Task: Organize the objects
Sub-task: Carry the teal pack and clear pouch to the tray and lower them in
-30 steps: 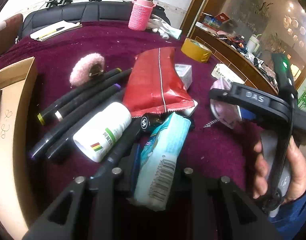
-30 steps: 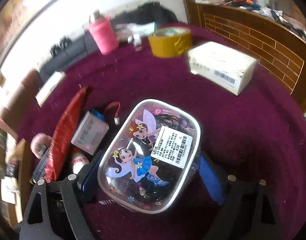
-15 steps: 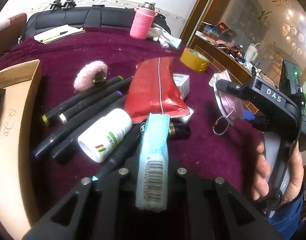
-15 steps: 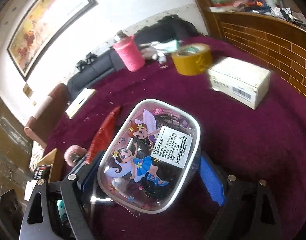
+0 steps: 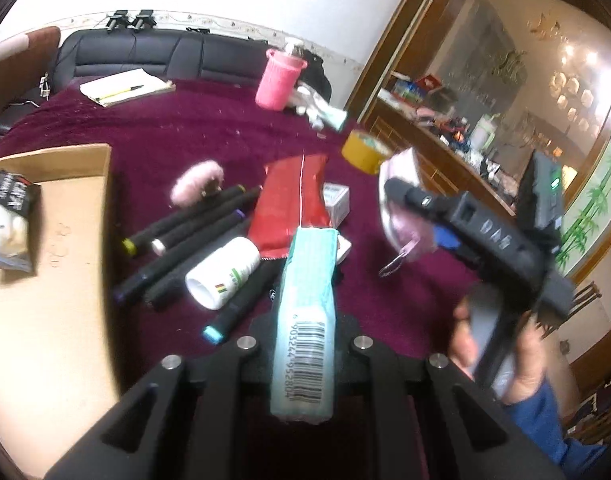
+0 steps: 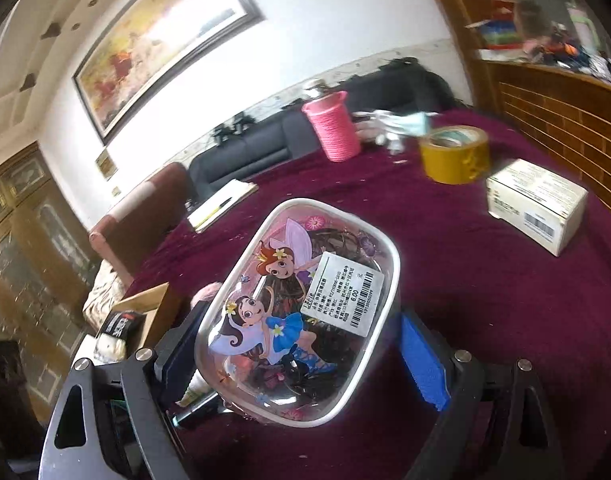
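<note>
Presently, at the far left of the left wrist view, a cardboard box (image 5: 65,240) is seen with a small printed packet (image 5: 9,228) lying in it. Next, on the dark red cloth (image 5: 209,128), a pink puff (image 5: 197,180), black markers (image 5: 185,236), a white bottle (image 5: 221,276) and a red pouch (image 5: 293,204) are listed, bunched close together. At centre, a pale green tissue pack (image 5: 305,328) is pinched edge-on in the left gripper (image 5: 303,368), its fingers pressed together on it, clear of the cloth. At right, the right gripper (image 6: 305,344) is held wide around a clear cartoon-printed case (image 6: 297,312), the blue pads against its sides, also lifted. The box is judged the likely destination. The pack is best carried level over the box wall and lowered beside the packet before release; the thin grip may let it swing. The case is best kept tilted no further, lest it slip.
</note>
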{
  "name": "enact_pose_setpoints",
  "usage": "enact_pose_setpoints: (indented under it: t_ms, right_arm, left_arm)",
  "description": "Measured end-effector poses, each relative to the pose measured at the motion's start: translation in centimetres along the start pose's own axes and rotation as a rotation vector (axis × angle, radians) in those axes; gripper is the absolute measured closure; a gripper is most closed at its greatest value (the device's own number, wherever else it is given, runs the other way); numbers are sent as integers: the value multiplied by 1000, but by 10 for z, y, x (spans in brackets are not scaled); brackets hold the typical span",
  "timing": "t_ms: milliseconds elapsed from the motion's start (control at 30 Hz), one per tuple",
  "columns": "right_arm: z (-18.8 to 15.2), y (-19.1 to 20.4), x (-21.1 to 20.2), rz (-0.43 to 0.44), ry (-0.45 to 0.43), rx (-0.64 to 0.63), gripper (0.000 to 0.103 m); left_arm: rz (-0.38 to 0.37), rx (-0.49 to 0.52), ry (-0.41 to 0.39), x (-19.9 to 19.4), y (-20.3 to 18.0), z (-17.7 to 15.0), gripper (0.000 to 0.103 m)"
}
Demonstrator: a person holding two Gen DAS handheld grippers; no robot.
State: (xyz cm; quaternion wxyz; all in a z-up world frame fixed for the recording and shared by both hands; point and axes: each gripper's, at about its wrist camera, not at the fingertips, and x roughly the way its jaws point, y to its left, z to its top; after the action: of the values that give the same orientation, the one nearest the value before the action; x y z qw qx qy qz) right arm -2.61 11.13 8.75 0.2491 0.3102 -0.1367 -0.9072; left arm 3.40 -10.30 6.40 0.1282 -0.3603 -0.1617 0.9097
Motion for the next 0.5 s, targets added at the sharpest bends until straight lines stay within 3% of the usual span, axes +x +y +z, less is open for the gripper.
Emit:
enact_pose_setpoints:
  t_ms: [267, 500]
  right_arm:
    - [-4, 22, 9, 83, 71, -6, 10]
    - [-8, 100, 3, 191, 145, -114, 10]
  left_arm:
    - [15, -49, -91, -61, 30, 1, 89]
    - [142, -112, -150, -118, 92, 7, 88]
